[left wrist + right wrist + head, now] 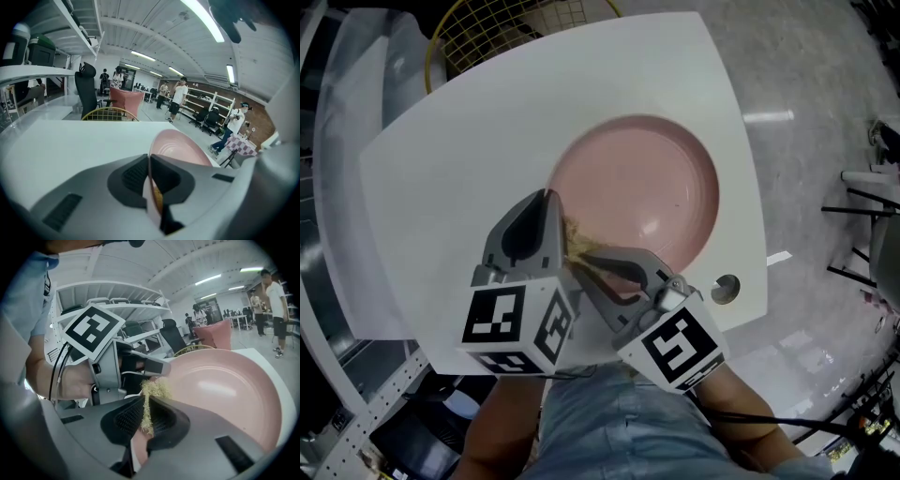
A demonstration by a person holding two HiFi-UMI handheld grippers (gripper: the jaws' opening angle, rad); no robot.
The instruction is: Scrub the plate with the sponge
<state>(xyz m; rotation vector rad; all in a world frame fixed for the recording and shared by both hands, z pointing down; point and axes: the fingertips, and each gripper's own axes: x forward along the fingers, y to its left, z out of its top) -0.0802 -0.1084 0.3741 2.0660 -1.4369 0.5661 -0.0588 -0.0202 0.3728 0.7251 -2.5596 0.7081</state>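
Plate: pink plate, round and shallow, on the white table, near the middle of the tabletop in the head view.
Left claw: left gripper comes in from 7 o'clock. Its jaws are closed on the plate's rim at about 9 o'clock. In the left gripper view the thin rim runs straight between the two dark pads, and the rest of the plate rises beyond them.
Sponge: yellowish, fibrous sponge, touching the plate's rim between 7 and 8 o'clock, just beside the left jaws.
Right claw: right gripper is clamped on the sponge, whose frayed top sticks up past the pads against the plate. The left gripper shows just behind it.
Plate tilt: cannot tell whether it lies flat or is lifted at the gripped edge.
Surroundings: yellow wire basket past the table's edge at 11 o'clock; round hole in the tabletop at 4 o'clock from the plate.
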